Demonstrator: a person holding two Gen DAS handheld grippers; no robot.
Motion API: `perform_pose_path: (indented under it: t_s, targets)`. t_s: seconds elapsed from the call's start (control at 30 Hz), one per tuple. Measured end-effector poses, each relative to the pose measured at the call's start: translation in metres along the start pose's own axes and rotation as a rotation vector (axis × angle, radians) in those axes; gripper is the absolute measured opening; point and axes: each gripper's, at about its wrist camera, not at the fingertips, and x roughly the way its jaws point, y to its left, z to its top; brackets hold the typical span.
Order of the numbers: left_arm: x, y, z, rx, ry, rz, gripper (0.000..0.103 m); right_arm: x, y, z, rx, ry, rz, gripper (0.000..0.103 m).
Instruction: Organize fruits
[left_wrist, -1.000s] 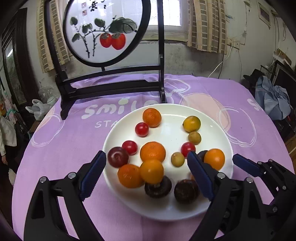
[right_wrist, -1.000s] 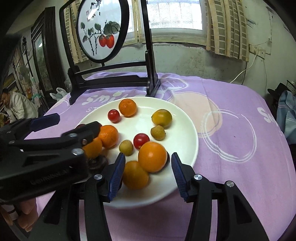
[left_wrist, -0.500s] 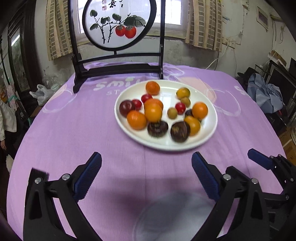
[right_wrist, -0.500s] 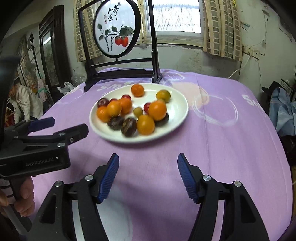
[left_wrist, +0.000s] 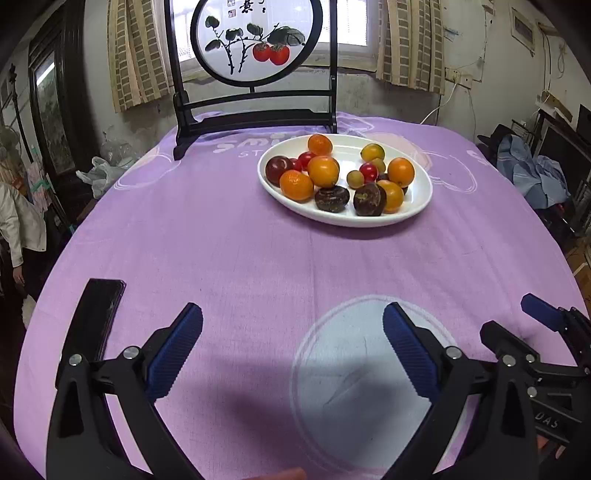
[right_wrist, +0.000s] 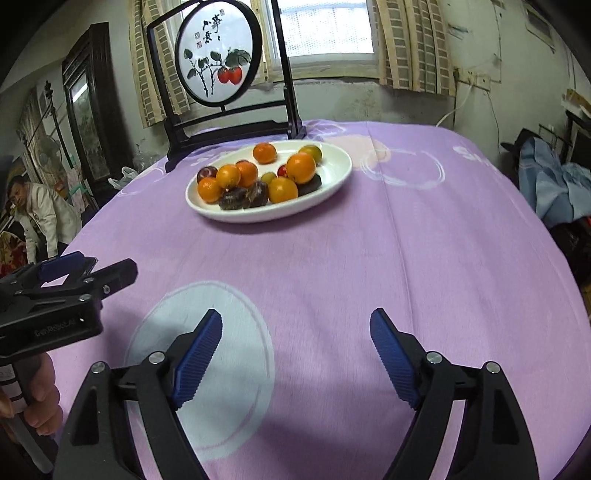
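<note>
A white oval plate (left_wrist: 421, 201) sits on the purple tablecloth at the far side of the table; it also shows in the right wrist view (right_wrist: 340, 173). It holds several oranges (left_wrist: 323, 171), red cherry tomatoes (left_wrist: 368, 170), small yellow-green fruits (left_wrist: 355, 178), a dark plum (left_wrist: 277, 169) and dark brown fruits (left_wrist: 331, 198). My left gripper (left_wrist: 291, 325) is open and empty, low over the near part of the table. My right gripper (right_wrist: 295, 328) is open and empty, beside it to the right, far from the plate.
A black phone (left_wrist: 92, 325) lies on the cloth at the near left. A dark wooden stand with a round painted screen (left_wrist: 255, 40) stands behind the plate. A person (right_wrist: 40, 218) is at the left of the table. Clothes (left_wrist: 535, 173) lie at the right.
Both grippers have pulled back from over the plate toward the near edge of the table. The plate now lies far ahead. Both stay open and empty.
</note>
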Motion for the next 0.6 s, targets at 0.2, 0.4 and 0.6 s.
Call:
perform_pose_path:
  t_s: [0.2,0.4,0.6]
  targets:
    - [0.002,0.006,-0.01,-0.025,0.015,-0.027,0.096,0.004,-0.006,-0.007,0.011,0.011,-0.01,0.083]
    - [0.013,0.003,-0.018,-0.004,0.045,-0.026,0.098,0.008,-0.005,-0.012,0.004,0.028,-0.004,0.087]
    - [0.032,0.001,-0.027,-0.005,0.088,-0.022,0.098,0.015,-0.003,-0.022,-0.005,0.082,-0.022,0.087]
